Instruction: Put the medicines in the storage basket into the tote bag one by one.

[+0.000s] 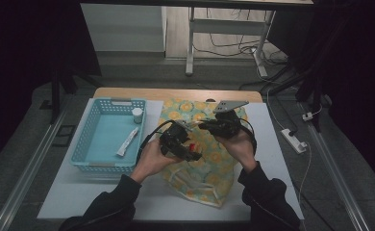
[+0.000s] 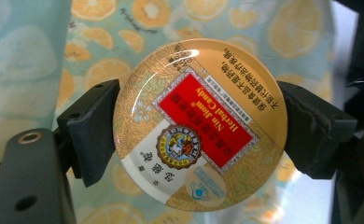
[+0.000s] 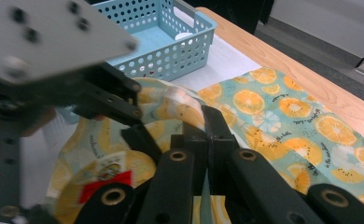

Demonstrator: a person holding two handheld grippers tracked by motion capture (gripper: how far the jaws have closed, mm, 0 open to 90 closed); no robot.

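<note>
Left claw (image 2: 196,128) clamped on the round candy tin (image 2: 199,125) above the orange-print cloth (image 1: 200,144), right claw (image 3: 208,135) pinching a fold of that cloth beside the tin, over the tabletop (image 1: 272,144).

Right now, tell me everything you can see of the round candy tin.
The round candy tin is flat, glossy, gold-patterned, with a red label reading Herbal Candy, a round emblem and a white segment. It looks like metal. The left gripper clamps its rim on opposite sides, lid toward the camera, label upside down, above the orange-print cloth.
</note>
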